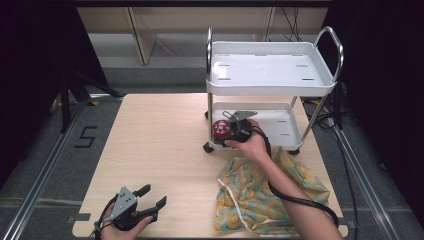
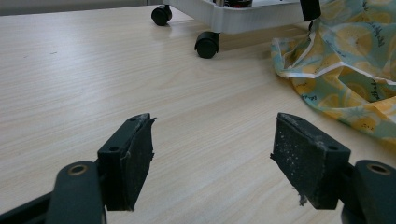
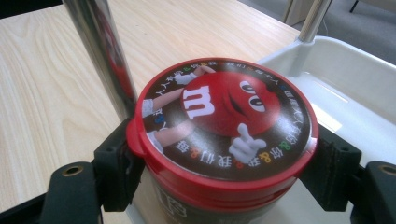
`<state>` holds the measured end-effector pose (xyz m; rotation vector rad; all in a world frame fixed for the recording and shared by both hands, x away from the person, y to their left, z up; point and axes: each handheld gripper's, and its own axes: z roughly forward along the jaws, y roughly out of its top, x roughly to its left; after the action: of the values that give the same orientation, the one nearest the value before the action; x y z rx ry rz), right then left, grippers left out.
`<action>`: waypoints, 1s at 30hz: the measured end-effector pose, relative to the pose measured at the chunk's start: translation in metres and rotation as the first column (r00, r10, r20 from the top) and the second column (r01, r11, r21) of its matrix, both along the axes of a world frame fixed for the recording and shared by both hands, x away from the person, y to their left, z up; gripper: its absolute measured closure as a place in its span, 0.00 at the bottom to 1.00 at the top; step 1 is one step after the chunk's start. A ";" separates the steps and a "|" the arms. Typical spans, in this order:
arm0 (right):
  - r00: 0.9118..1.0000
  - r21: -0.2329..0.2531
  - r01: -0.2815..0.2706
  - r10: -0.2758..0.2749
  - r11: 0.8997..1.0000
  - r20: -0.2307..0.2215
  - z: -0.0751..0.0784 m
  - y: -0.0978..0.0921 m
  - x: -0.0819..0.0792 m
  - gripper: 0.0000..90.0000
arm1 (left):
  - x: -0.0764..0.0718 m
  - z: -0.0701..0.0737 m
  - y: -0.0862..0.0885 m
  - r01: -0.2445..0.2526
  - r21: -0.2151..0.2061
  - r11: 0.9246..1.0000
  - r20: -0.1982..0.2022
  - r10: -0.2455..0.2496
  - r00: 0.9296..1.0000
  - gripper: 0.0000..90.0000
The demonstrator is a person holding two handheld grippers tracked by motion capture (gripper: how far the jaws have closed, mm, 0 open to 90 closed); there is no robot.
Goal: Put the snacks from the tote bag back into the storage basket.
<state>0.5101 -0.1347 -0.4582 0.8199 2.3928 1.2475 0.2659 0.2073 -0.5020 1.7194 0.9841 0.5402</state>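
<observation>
While my left tongs (image 1: pixel 153 196) idle wide near the desk's (image 1: pixel 165 145) front-left corner, right tongs (image 3: pixel 224 154) clamp the candy tub (image 3: pixel 224 121) at the cart's (image 1: pixel 272 75) lower shelf, probably mid-placement.

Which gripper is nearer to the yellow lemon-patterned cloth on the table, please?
Right. The right gripper reaches to the white cart's lower tray, just beyond the yellow lemon-patterned cloth; the left gripper rests open near the table's front-left edge.
</observation>
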 end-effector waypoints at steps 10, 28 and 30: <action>0.999 0.009 0.032 -0.031 0.999 -0.018 -0.001 -0.002 -0.004 0.26 | 0.000 0.000 0.000 -0.001 -0.002 1.000 0.001 0.001 1.000 0.31; 0.997 0.041 0.081 -0.081 0.996 -0.006 0.020 -0.016 -0.020 0.22 | 0.000 0.000 -0.001 -0.004 0.002 1.000 0.000 0.004 1.000 0.31; 0.997 0.035 0.067 -0.068 0.997 0.028 0.025 -0.019 -0.020 0.22 | 0.000 0.000 -0.001 -0.003 0.000 1.000 0.000 0.003 1.000 0.31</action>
<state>0.4900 -0.1532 -0.4332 0.8795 2.3071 1.2685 0.2660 0.2062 -0.5017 1.7178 0.9869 0.5420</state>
